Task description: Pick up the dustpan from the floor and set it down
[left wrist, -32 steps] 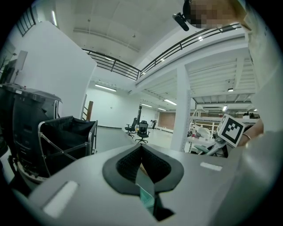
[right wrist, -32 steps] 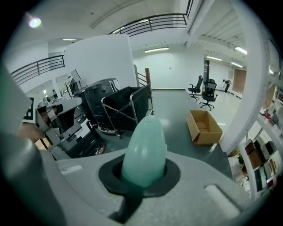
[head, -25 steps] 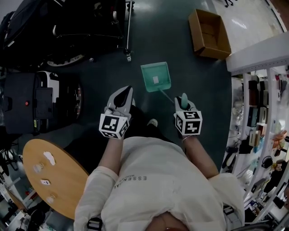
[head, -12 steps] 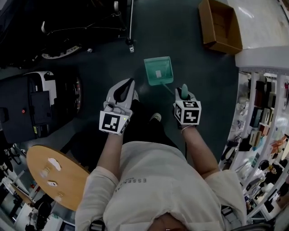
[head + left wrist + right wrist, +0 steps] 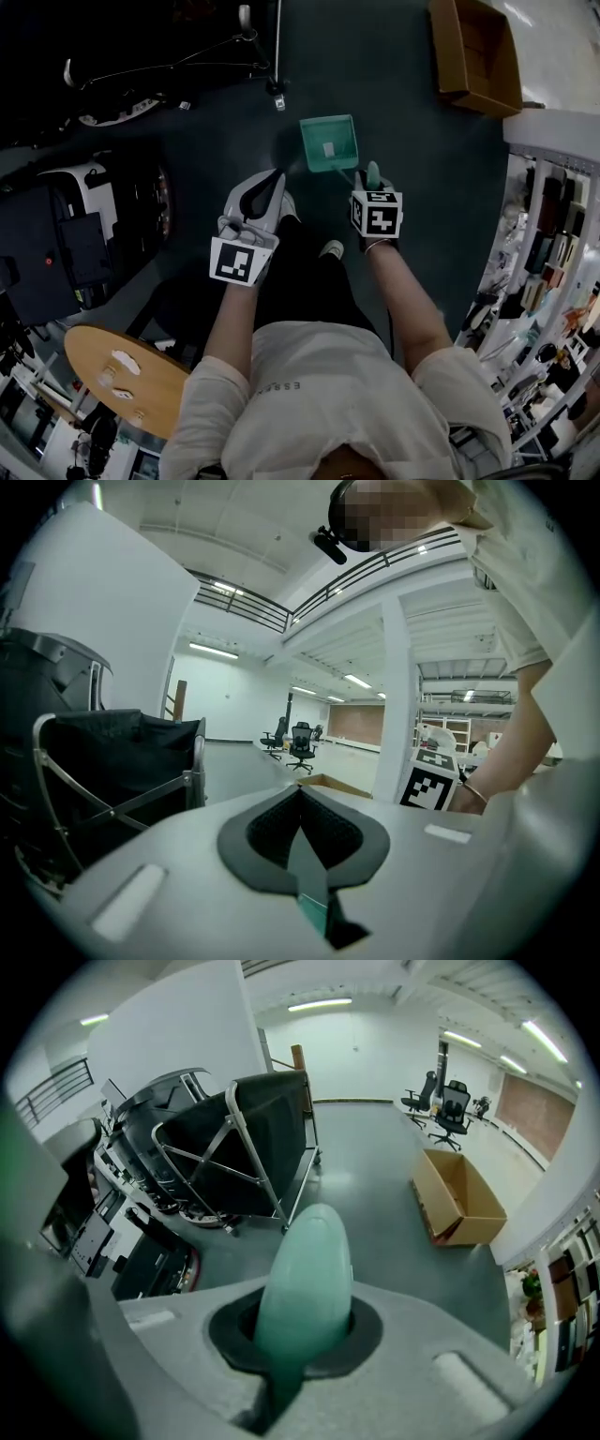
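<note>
The green dustpan [image 5: 329,143] lies low over the dark floor ahead of the person's feet; whether it touches the floor I cannot tell. Its thin rod runs back to a rounded green handle [image 5: 305,1279]. My right gripper [image 5: 373,176] is shut on that handle, whose tip sticks out past the pads [image 5: 234,1330]. It points steeply down. My left gripper [image 5: 272,180] hovers to the left of the pan, its jaws together with nothing in them. In the left gripper view, the left gripper [image 5: 302,803] shows only a thin slit between its pads.
An open cardboard box [image 5: 473,56] sits on the floor at the far right. A black folding cart [image 5: 248,1147] and dark equipment [image 5: 75,234] stand at the left. Shelves [image 5: 553,262] line the right edge. A round wooden table [image 5: 117,375] is behind at the left.
Both hands have sunk and moved forward. The right gripper has kept hold of the handle and carried the dustpan lower, toward the floor.
</note>
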Demonstrator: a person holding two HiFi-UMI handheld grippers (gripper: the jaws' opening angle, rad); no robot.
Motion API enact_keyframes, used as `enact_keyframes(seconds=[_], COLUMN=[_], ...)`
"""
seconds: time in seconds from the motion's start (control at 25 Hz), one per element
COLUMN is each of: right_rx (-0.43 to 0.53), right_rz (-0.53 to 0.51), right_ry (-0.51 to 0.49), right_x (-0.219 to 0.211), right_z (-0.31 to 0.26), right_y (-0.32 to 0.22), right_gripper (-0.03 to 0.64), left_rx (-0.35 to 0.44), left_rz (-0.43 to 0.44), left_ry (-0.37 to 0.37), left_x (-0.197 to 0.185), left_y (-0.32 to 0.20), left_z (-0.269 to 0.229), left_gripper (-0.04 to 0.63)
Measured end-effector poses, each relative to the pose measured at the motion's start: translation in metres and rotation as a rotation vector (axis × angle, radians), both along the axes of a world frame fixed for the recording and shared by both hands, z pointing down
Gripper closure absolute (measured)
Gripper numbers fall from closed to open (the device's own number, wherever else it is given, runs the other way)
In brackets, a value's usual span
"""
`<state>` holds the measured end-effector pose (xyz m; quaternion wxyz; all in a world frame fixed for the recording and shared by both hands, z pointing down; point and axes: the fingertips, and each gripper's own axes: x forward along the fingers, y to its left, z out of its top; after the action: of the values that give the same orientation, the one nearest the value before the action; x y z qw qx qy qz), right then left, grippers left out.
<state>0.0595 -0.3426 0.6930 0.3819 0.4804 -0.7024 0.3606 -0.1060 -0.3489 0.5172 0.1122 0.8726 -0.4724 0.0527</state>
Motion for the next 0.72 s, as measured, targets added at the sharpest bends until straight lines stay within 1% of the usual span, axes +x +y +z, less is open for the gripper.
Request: enact_keyframes(seconds=[0.24, 0.36, 0.48, 0.64, 0.72], right_rx=[-0.027, -0.035, -0.038, -0.037, -0.031], right_rz=[0.0, 0.027, 0.063, 0.068, 0.064], right_ry=[0.008, 0.0, -0.004, -0.012, -0.028], right_x=[-0.018, -0.021, -0.02, -0.029, -0.035], right_z=[0.044, 0.058, 0.065, 0.066, 0.066], right_y=[-0.016, -0.019, -0.021, -0.02, -0.019], right_gripper=[0.624, 0.624, 0.624, 0.624, 0.618], left_rx=[-0.035, -0.061, -0.09, -0.145, -0.14], left_rz=[-0.031, -0.013, -0.003, -0.051, -0.058], left_ry=[0.013, 0.004, 0.014, 0.034, 0.034], left_x=[-0.015, -0.015, -0.014, -0.02, -0.021], left_y=[-0.014, -0.01, -0.004, -0.002, -0.002], left_z=[0.023, 0.037, 0.048, 0.06, 0.061], left_gripper=[0.578, 0.578, 0.578, 0.578, 0.578])
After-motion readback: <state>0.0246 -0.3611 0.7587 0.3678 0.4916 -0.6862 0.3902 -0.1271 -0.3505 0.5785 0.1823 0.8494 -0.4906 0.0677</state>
